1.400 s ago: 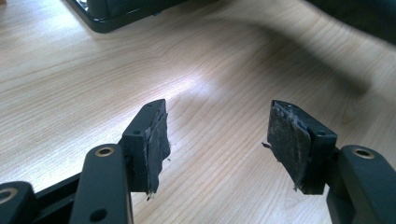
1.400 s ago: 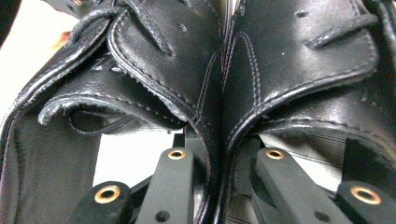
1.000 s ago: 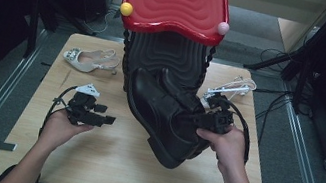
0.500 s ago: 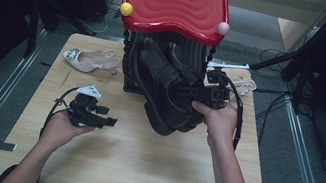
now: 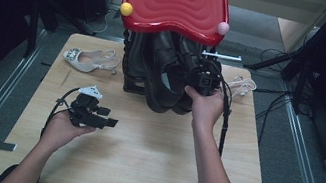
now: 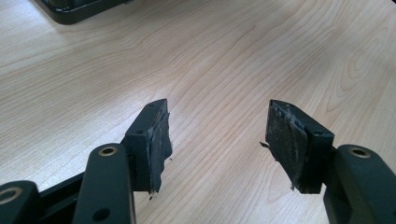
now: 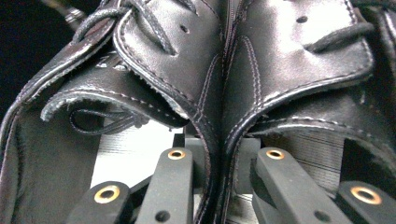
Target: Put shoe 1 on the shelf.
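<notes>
Setting: pale wooden surface (image 5: 138, 163), dark floor around it. Far centre: black rack under a red wavy top (image 5: 177, 0). Item: pair of black boots (image 5: 169, 72) at the rack. Right gripper (image 7: 219, 158), fingers pinching both inner collars together. Left gripper (image 6: 217, 140), fingers spread, idle near left. Step: seating the pair; release likely next.
</notes>
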Tool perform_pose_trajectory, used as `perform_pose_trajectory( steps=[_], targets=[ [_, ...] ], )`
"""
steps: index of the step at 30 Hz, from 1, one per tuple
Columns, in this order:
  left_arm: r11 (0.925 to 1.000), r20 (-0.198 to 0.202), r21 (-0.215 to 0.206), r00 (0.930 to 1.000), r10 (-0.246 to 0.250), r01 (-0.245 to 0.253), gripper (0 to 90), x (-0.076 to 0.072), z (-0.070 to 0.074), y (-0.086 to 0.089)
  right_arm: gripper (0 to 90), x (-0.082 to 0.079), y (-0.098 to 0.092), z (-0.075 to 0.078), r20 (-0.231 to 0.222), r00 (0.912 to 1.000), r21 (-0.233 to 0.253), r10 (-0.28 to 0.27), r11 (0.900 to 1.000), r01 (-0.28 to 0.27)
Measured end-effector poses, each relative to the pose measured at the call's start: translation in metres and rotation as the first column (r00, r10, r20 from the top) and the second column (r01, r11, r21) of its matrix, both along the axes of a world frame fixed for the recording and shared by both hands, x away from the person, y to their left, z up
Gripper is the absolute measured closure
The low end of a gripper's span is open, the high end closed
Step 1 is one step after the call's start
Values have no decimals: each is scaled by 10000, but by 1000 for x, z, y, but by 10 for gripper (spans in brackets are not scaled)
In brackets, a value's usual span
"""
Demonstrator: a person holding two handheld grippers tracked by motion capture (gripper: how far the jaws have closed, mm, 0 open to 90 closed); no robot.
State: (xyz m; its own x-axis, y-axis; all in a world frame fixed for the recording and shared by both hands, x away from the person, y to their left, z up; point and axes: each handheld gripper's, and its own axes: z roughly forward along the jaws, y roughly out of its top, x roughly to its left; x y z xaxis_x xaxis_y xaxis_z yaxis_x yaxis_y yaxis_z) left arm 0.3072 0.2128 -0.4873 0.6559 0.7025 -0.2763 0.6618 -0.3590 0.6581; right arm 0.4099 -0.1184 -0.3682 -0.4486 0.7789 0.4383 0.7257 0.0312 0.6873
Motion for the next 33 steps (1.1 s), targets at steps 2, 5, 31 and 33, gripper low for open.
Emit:
perform_pose_trajectory(
  steps=[2, 5, 31, 33],
  targets=[
    [10000, -17, 1, 10000, -2, 2, 401, 0, 0, 0, 825, 4, 5, -3, 99, 9994, -88, -342, 9994, 343],
    [10000, 36, 15, 10000, -27, 27, 401, -1, 0, -1, 825, 8, 14, -4, 404, 9964, -265, -750, 9967, 761],
    [9998, 49, -173, 10000, -35, 36, 401, 0, 1, 0, 766, 28, 74, -10, 678, 9660, -861, -2497, 9631, 2550],
    [9998, 72, -184, 10000, -28, 29, 401, -1, 2, 0, 760, 27, 83, -13, 906, 9617, -1146, -2587, 9566, 2681]
  ],
)
